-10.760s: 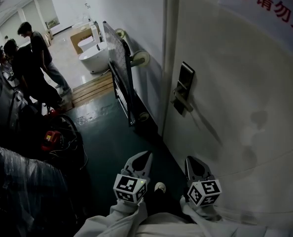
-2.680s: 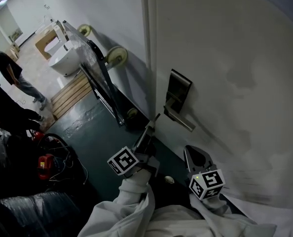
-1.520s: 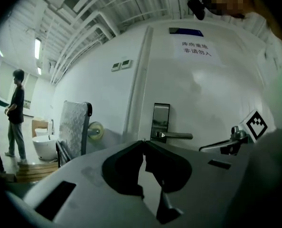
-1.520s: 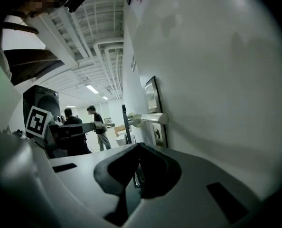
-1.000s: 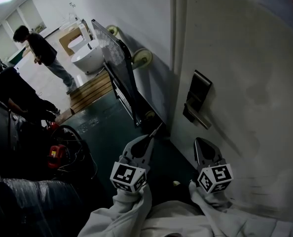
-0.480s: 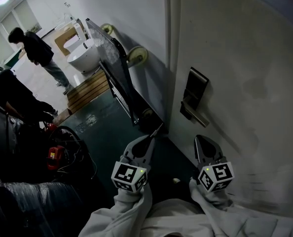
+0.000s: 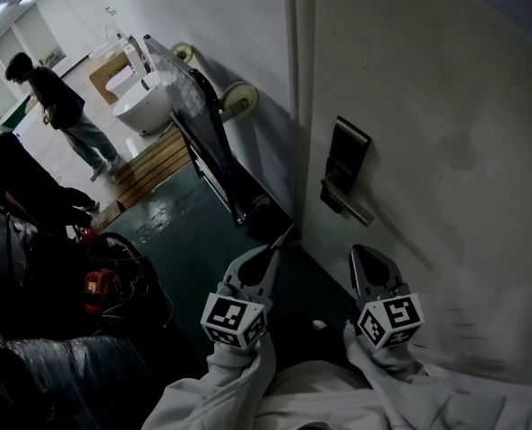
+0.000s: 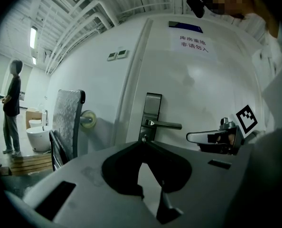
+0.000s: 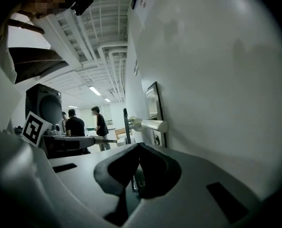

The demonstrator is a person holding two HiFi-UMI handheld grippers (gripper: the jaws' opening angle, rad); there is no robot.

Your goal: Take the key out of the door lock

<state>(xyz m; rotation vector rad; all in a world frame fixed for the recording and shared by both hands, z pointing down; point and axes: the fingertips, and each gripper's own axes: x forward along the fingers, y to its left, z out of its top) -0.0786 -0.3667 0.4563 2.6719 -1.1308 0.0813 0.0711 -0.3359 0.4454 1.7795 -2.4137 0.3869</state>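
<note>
Key (image 7: 285,236) pinched in left gripper (image 7: 273,252) tips, nr door lock (image 7: 347,155), not touching

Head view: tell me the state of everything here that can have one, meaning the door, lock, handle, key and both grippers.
door, closed in its frame
door lock, no key sticking out of it
lever handle, level, not pressed
left gripper, shut on the key
key, out of the lock, pinched at the jaw tips
right gripper, shut, empty
</note>
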